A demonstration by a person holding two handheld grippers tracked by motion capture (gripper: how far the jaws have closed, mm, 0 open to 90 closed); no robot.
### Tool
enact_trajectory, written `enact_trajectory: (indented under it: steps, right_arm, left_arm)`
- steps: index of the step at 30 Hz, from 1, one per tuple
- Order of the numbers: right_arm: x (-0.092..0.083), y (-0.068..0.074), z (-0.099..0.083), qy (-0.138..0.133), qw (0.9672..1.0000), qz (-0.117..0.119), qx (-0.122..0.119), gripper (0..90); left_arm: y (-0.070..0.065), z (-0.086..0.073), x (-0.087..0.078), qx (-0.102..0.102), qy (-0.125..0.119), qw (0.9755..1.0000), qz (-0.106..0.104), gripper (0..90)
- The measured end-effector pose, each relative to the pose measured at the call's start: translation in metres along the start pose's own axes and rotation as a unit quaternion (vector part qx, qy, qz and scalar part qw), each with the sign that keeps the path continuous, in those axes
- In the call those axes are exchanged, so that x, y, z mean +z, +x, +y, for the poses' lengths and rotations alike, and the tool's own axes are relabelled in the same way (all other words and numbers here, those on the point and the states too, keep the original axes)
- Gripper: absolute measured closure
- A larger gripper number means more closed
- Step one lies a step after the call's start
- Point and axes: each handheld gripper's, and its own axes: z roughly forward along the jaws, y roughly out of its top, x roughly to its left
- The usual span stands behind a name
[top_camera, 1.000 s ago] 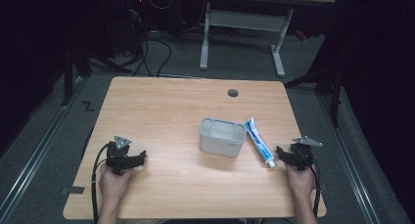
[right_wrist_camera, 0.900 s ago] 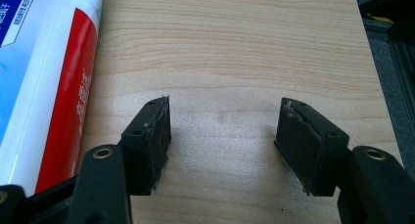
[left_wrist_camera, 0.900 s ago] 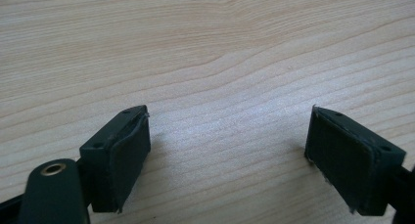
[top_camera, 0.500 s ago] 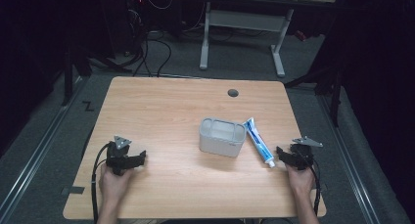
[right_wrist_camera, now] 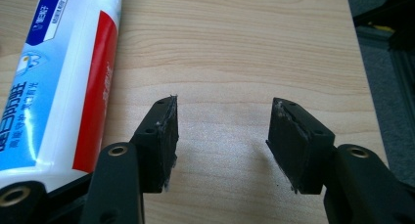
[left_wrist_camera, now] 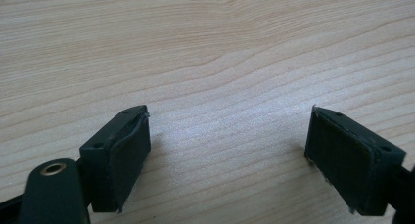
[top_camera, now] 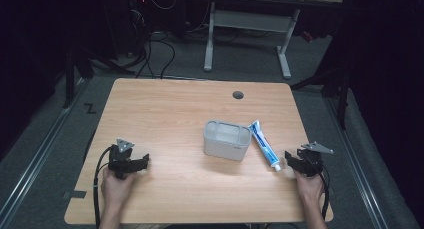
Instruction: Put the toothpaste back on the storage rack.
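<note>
Toothpaste [right_wrist_camera: 58, 82] lies just left of our right tool [right_wrist_camera: 222, 145], whose empty jaws have just been narrowing; we should shift left and straddle it squarely.

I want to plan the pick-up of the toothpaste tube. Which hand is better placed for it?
Right. The right gripper sits just beside the toothpaste tube, jaws apart with nothing between them, having just been closing. The left gripper is across the table, beyond the grey container.

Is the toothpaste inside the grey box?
No, the toothpaste lies flat on the table beside the grey box, on its right.
</note>
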Motion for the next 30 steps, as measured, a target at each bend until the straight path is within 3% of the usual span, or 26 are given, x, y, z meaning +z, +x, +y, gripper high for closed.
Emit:
enact_trajectory:
  steps: [3,6,16,30]
  right_arm:
    - [-0.003,0.003,0.0,-0.001,0.9999,0.003,-0.012,45.6]
    - [-0.012,0.004,0.003,-0.006,0.9997,0.022,-0.009,45.9]
    - [-0.022,0.008,0.003,-0.019,0.9985,0.051,-0.009,47.8]
    - [-0.037,0.026,0.005,-0.034,0.9965,0.058,-0.05,48.5]
  left_arm:
    - [0.0,0.0,0.0,0.0,0.0,1.0,0.0,17.1]
    - [0.0,0.0,0.0,0.0,0.0,1.0,0.0,17.1]
    - [0.0,0.0,0.0,0.0,0.0,1.0,0.0,17.2]
    - [0.0,0.0,0.0,0.0,0.0,1.0,0.0,17.1]
